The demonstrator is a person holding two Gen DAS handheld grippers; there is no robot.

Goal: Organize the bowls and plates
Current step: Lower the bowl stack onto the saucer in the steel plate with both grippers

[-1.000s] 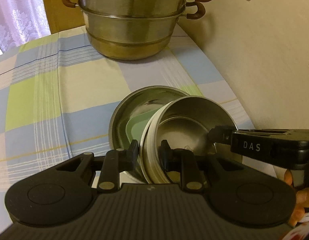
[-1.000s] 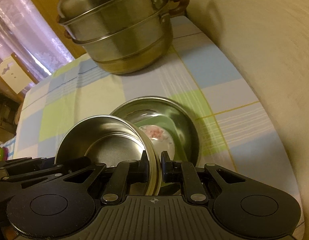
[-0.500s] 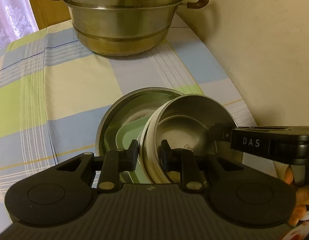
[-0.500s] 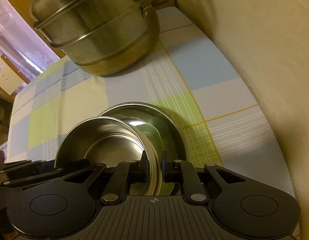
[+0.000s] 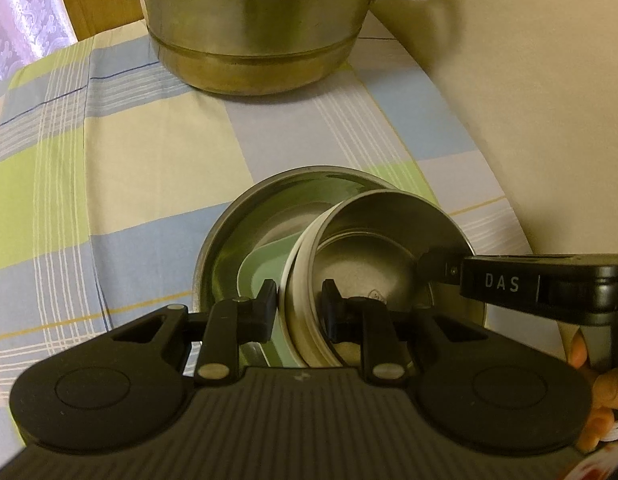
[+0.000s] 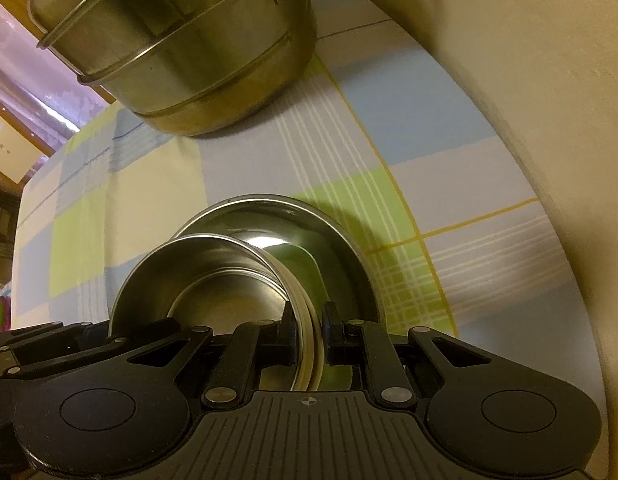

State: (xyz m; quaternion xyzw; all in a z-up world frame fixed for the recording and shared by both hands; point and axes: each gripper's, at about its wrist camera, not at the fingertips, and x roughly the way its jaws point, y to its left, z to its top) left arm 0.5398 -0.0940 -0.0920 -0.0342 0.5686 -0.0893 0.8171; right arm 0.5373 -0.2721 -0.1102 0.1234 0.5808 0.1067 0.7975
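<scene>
Left claw and right claw each clamped, facing across one another.

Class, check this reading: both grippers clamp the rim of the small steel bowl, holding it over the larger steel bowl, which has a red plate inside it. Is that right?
One detail is wrong: the plate inside the larger steel bowl is pale green, not red, as the left wrist view shows. The rest stands: the left gripper and right gripper both have their jaws clamped on the small steel bowl rim, over the larger one.

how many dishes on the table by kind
steel bowls: 2, the held bowl and the big bowl under it
green plate: 1
steamer pot: 1
total: 4
</scene>
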